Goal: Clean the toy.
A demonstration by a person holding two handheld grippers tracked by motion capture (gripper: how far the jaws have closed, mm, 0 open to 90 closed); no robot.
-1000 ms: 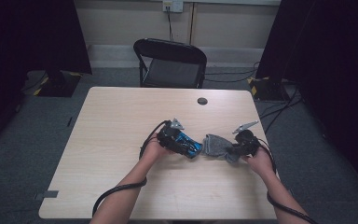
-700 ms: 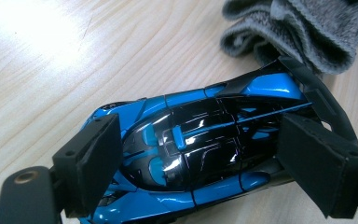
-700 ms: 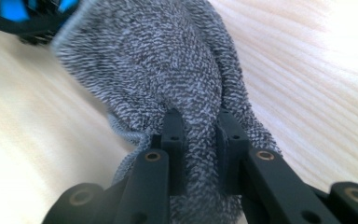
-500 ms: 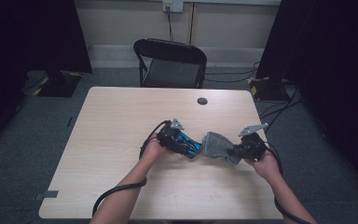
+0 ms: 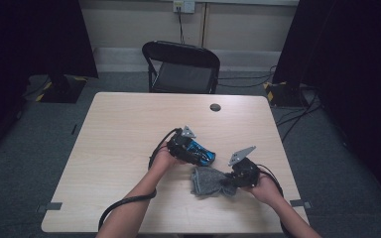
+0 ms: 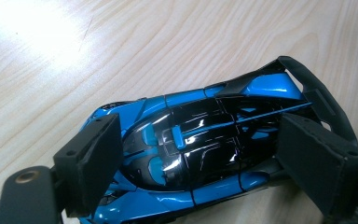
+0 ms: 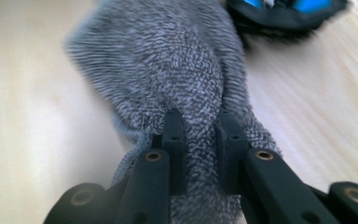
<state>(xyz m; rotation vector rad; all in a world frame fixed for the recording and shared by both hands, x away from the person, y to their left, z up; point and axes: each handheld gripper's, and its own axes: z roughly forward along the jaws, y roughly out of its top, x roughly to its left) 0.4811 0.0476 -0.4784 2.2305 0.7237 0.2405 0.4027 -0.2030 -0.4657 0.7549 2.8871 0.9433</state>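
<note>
We find the right tool (image 7: 200, 135) pinching a bunched fold of the grey cloth (image 5: 207, 181), lower centre on the surface (image 5: 124, 124): soft and light, best held by its gathered edge. The left tool (image 6: 209, 154) clamps the toy car (image 6: 200, 140), which we judge rigid and glossy, so likely slippery; grip its flanks.

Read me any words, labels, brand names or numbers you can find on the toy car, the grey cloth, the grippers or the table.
None: no view shows readable text.
Blue and black toy car: glossy panels, no lettering or number visible.
Grey cloth: plain weave, no tag or label seen.
Left gripper and right gripper: black fingers with brass screws, no markings.
Table: bare wood grain, no sign.
</note>
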